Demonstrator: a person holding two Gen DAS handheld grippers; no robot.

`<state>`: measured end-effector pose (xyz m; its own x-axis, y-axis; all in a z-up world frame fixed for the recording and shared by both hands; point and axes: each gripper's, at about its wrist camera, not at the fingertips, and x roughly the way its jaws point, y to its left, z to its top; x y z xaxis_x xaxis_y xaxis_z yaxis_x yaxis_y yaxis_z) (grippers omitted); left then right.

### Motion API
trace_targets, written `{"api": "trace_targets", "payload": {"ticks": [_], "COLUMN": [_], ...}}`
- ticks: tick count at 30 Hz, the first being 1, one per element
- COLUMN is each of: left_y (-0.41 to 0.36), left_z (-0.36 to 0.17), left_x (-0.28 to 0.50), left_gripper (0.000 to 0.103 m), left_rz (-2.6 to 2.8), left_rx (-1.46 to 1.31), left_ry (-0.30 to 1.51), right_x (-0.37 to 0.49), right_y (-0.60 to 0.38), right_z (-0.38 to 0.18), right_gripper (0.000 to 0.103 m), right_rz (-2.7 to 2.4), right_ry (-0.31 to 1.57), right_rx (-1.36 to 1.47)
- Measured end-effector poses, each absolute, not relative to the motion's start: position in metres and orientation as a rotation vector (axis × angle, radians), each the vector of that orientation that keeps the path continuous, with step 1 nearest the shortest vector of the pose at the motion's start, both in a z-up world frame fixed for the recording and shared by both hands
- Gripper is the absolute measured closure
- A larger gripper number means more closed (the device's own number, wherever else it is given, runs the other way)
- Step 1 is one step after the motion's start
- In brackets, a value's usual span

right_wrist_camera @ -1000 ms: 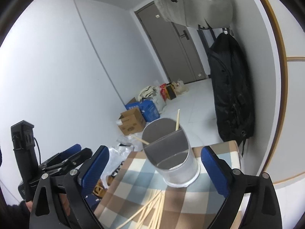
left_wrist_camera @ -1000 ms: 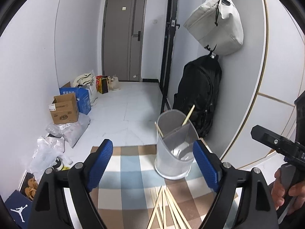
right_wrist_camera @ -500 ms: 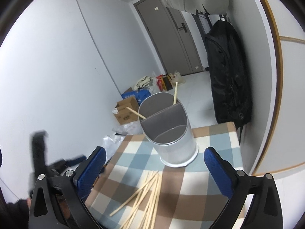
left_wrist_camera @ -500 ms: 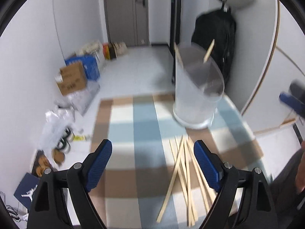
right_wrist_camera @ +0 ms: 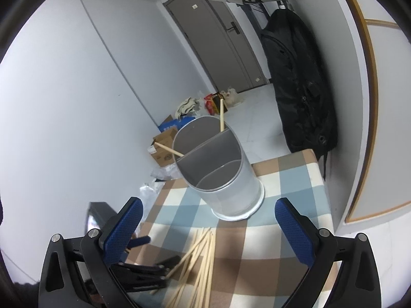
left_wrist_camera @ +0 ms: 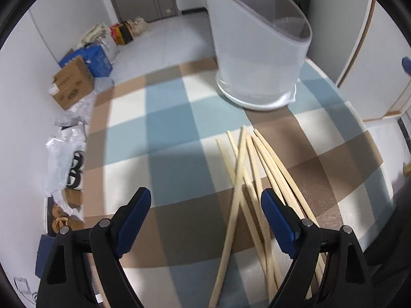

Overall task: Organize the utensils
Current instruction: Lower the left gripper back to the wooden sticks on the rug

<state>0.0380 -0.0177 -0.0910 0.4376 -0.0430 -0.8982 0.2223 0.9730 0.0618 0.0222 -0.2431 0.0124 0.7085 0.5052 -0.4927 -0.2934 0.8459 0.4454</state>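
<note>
Several loose wooden chopsticks [left_wrist_camera: 253, 179] lie in a fan on the checked tablecloth [left_wrist_camera: 164, 128], in front of a grey divided utensil holder [left_wrist_camera: 257, 51]. Two chopsticks [right_wrist_camera: 221, 114] stand in the holder's back compartment [right_wrist_camera: 200, 136]. My left gripper [left_wrist_camera: 205, 220] is open and empty, low over the cloth, its right finger over the near part of the chopsticks. My right gripper [right_wrist_camera: 208, 223] is open and empty, higher and further back, with the chopsticks [right_wrist_camera: 197, 254] and holder [right_wrist_camera: 221, 172] ahead. The left gripper shows in the right wrist view [right_wrist_camera: 143, 264].
The small table stands against a white wall with a black backpack [right_wrist_camera: 300, 87] hanging at the right. Cardboard boxes [left_wrist_camera: 72, 84] and plastic bags [left_wrist_camera: 66, 148] lie on the floor left of the table. A grey door [right_wrist_camera: 221, 41] is at the far end.
My left gripper has tilted down and dropped toward the loose chopsticks, so the holder now sits at the top of its view. My right gripper has risen and pulled back slightly.
</note>
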Motion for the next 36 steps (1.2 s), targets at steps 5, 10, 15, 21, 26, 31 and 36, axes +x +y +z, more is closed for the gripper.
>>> {"api": "trace_targets", "payload": {"ticks": [5,10,15,21,26,31,36], "left_y": [-0.028,-0.031,-0.033,-0.035,-0.035,-0.031,-0.038], "left_z": [-0.097,-0.093,-0.093,-0.091,-0.087,-0.094,-0.093], "left_x": [0.042,0.044,0.044,0.042,0.038,0.041,0.045], "left_gripper": [0.024,0.038,0.052,0.061,0.061,0.061,0.064], "left_rz": [-0.153,-0.168,-0.206,-0.237,-0.234,-0.218,-0.231], "left_rx": [0.23,0.204,0.168,0.117,0.106,0.129,0.194], "left_ry": [1.134,1.142,1.152,1.161,1.142,1.153,1.14], "right_x": [0.029,0.032,0.035,0.036,0.035,0.034,0.033], "right_y": [-0.244,-0.245,-0.246,-0.249,-0.251,-0.252,-0.253], "right_z": [0.009,0.01,0.009,0.01,0.011,0.012,0.014], "right_gripper": [0.0,0.0,0.0,0.0,0.0,0.0,0.0], "right_rz": [0.45,0.457,0.467,0.483,0.491,0.491,0.495], "right_ry": [0.662,0.658,0.667,0.668,0.669,0.667,0.664], "right_rx": [0.359,0.357,0.374,0.402,0.422,0.435,0.451]}}
